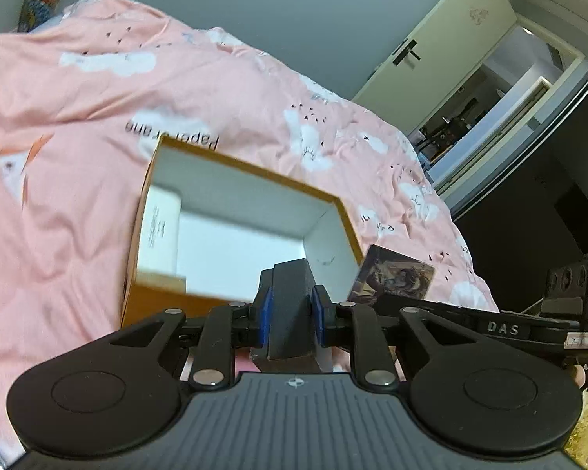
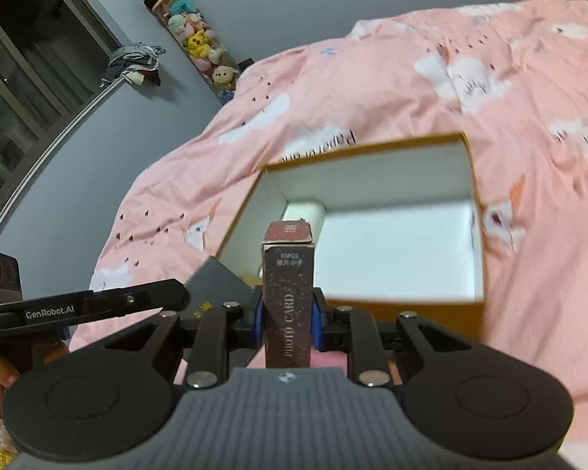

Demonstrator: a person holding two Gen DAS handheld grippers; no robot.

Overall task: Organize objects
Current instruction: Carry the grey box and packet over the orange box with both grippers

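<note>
My left gripper (image 1: 292,307) is shut on a dark grey box (image 1: 290,286), its blue pads pressing both sides. It hovers at the near edge of an open orange box (image 1: 231,192) with a white inside, which rests on the pink duvet. A white carton (image 1: 160,231) lies in that box at its left end. My right gripper (image 2: 287,317) is shut on an upright dark red "PHOTO CARD" box (image 2: 288,274), also held just before the orange box (image 2: 372,180). The white carton (image 2: 303,215) shows behind it. Each view catches the other gripper (image 2: 98,305) beside it, and the card box (image 1: 396,278) too.
The pink duvet (image 1: 78,125) with white clouds covers the bed all around the box. An open door (image 1: 450,39) and dark furniture stand to the right in the left wrist view. A strip of plush toys (image 2: 192,35) hangs on the grey wall beside a dark window (image 2: 27,58).
</note>
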